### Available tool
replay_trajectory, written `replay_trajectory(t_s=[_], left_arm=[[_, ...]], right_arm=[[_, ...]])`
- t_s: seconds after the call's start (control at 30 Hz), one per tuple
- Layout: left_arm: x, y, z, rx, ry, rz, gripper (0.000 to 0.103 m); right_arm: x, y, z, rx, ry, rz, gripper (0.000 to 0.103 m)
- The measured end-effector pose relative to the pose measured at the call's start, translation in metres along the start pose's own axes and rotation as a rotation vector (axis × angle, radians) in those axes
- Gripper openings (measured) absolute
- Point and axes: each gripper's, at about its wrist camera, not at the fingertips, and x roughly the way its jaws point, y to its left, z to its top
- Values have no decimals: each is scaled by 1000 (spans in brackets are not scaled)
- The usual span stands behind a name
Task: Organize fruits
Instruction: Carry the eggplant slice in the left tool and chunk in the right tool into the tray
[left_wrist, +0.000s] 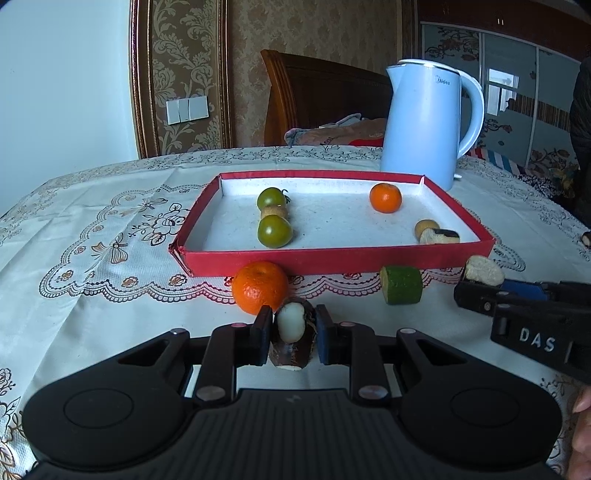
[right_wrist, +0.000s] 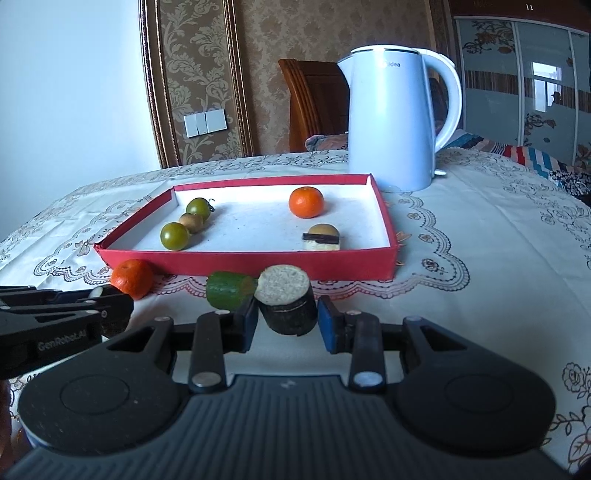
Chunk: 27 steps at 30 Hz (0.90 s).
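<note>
My left gripper (left_wrist: 291, 334) is shut on a brown-skinned fruit piece with white flesh (left_wrist: 290, 325), low over the tablecloth. An orange tangerine (left_wrist: 259, 287) lies just beyond it, against the red tray (left_wrist: 332, 258). My right gripper (right_wrist: 287, 314) is shut on a dark-skinned chunk with a pale cut face (right_wrist: 284, 291), and a green cucumber piece (right_wrist: 229, 293) lies to its left. Inside the tray are two green tomatoes (left_wrist: 274, 231), a small brown fruit between them, a tangerine (left_wrist: 385, 198), and another brown fruit beside a dark-skinned piece (left_wrist: 441, 236). The two grippers are side by side in front of the tray.
A pale blue kettle (left_wrist: 424, 122) stands right behind the tray's far right corner. The embroidered tablecloth (left_wrist: 110, 229) covers the table. A wooden chair back (left_wrist: 314, 88) is beyond the table's far edge. A person's fingers (left_wrist: 583, 406) show at the lower right.
</note>
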Motion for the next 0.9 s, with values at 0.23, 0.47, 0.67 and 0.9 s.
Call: replay_trajectory(t_s=[0.23, 0.47, 0.67, 0.9], left_arm=[[-8, -4, 9, -5, -26, -16, 23], [3, -13, 26, 1, -35, -15, 23], [19, -21, 38, -5, -37, -7, 23], [37, -25, 56, -3, -42, 12, 23]], right_arm=[[0, -3, 0, 9, -4, -3, 33], [-4, -8, 15, 5, -39, -15, 33], [3, -10, 28, -2, -60, -25, 33], [18, -10, 47, -31, -74, -56, 33]])
